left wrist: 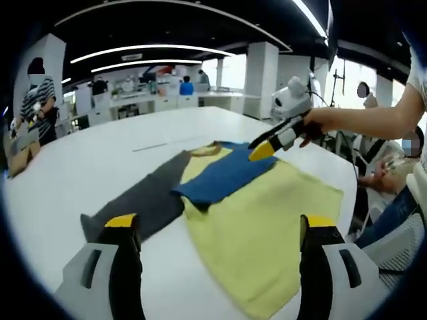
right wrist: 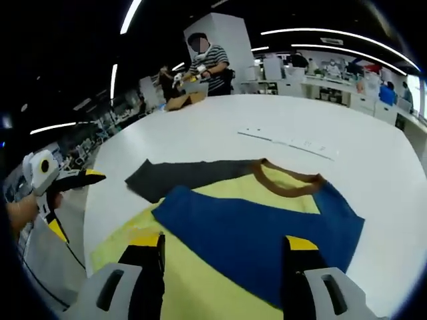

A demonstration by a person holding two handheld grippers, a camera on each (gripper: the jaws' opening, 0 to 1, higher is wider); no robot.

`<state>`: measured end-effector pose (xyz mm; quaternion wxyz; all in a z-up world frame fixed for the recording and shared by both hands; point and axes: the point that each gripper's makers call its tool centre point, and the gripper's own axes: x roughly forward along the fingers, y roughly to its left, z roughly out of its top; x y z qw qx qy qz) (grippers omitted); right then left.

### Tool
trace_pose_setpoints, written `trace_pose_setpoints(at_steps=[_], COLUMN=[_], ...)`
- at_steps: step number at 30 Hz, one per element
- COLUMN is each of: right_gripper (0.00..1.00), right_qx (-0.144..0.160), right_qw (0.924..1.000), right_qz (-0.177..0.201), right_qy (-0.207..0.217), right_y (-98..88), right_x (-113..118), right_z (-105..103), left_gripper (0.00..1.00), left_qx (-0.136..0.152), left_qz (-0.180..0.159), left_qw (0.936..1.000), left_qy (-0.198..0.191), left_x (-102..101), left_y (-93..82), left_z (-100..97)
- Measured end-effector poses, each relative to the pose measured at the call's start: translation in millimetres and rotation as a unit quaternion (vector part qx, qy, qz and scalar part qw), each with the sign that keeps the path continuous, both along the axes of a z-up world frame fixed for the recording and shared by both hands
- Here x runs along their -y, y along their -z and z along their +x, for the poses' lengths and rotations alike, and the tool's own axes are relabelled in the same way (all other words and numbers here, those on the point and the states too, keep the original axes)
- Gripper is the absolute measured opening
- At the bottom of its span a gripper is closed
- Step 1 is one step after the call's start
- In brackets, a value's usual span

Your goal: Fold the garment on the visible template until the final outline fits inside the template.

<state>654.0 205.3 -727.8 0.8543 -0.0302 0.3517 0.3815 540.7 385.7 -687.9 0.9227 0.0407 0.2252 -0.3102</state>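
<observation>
- Lying flat on the white table [left wrist: 80, 167]: a yellow garment [left wrist: 267, 227] with blue sleeves [right wrist: 247, 233], brown collar [right wrist: 287, 179], partly over a dark grey template [left wrist: 143, 200].
- Hovering low, left gripper [left wrist: 217, 230], jaws apart, nothing between them; garment just ahead, between and beyond the tips.
- Held by a hand [left wrist: 317, 123] above the blue sleeve near the collar, right gripper [left wrist: 261, 151]; tips look close together, grip on cloth not discernible.
</observation>
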Motion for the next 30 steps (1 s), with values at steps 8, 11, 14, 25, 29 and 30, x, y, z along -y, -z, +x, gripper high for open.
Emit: trace_pose_setpoints(at_steps=[8, 11, 14, 25, 29, 30], right_gripper=[0.69, 0.66, 0.63, 0.41, 0.32, 0.30], right_qx=[0.006, 0.013, 0.018, 0.038, 0.040, 0.038], right_qw=[0.9997, 0.9994, 0.9990, 0.9957, 0.9946, 0.9943], right_qz=[-0.018, -0.024, -0.035, -0.078, -0.090, -0.095], right_qy=[0.013, 0.020, 0.022, 0.032, 0.033, 0.029], right_y=[5.9, 7.6, 11.1, 27.0, 31.9, 34.5], right_x=[39.0, 52.5, 65.3, 102.4, 108.4, 110.1], right_z=[-5.7, -6.8, -9.4, -8.3, -7.7, -8.5], left_gripper=[0.87, 0.81, 0.75, 0.49, 0.43, 0.42], left_qx=[0.001, -0.002, 0.000, -0.007, -0.012, -0.015], left_qz=[0.007, 0.015, 0.013, 0.032, 0.037, 0.040], left_qw=[1.0000, 0.9999, 0.9999, 0.9991, 0.9987, 0.9985], left_qy=[0.000, -0.002, -0.010, -0.026, -0.032, -0.033], left_x=[5.4, 5.6, 4.7, -1.5, -3.4, -3.6], left_y=[0.7, 4.0, 5.0, 24.9, 33.9, 37.6], left_z=[20.2, 27.5, 36.7, 68.0, 77.0, 79.2])
